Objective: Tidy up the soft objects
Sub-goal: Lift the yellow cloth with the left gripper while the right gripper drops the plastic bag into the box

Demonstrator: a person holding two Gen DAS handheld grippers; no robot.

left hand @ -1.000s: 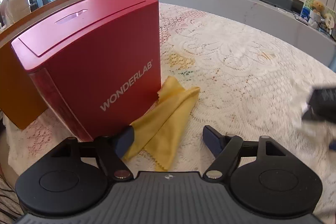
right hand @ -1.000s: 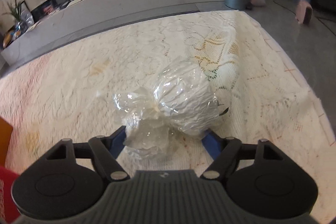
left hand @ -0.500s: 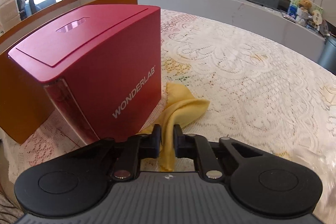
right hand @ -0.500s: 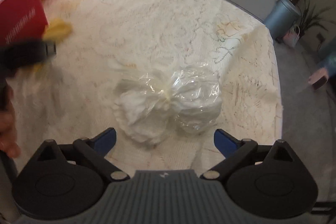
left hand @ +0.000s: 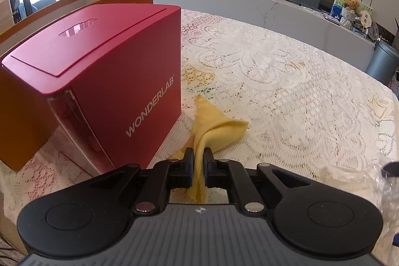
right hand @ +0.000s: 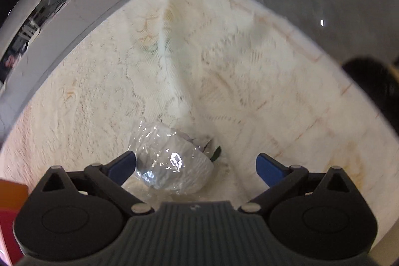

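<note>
The left gripper (left hand: 198, 161) is clamped on the yellow cloth (left hand: 212, 131): its fingers pinch a raised fold, with a strip of cloth hanging down behind them toward the camera. The rest of the cloth lies ahead on the lace tablecloth (left hand: 286, 91), one corner reaching toward the red box (left hand: 104, 81). That box stands just left of the cloth, its near corner close beside the left finger; whether cloth and box touch is hard to tell. Behind the red box is an orange box (left hand: 22, 101), mostly hidden by it, only its side wall and far rim showing. At the right edge of the left view, a bit of clear plastic is cut off by the frame. Farther off runs a grey counter (left hand: 261, 6) with a router and cables.

The right gripper (right hand: 195, 163) is spread wide. The plastic-wrapped bundle (right hand: 172, 161) lies on the tablecloth between the fingers, nearer the left one, which looks to be touching the wrap. Its near end is hidden behind the gripper body. A small dark green bit (right hand: 216, 153) sticks out on its right side; what it is cannot be made out. The right view is blurred, so the lace pattern and the background past the table edge are smeared.
</note>
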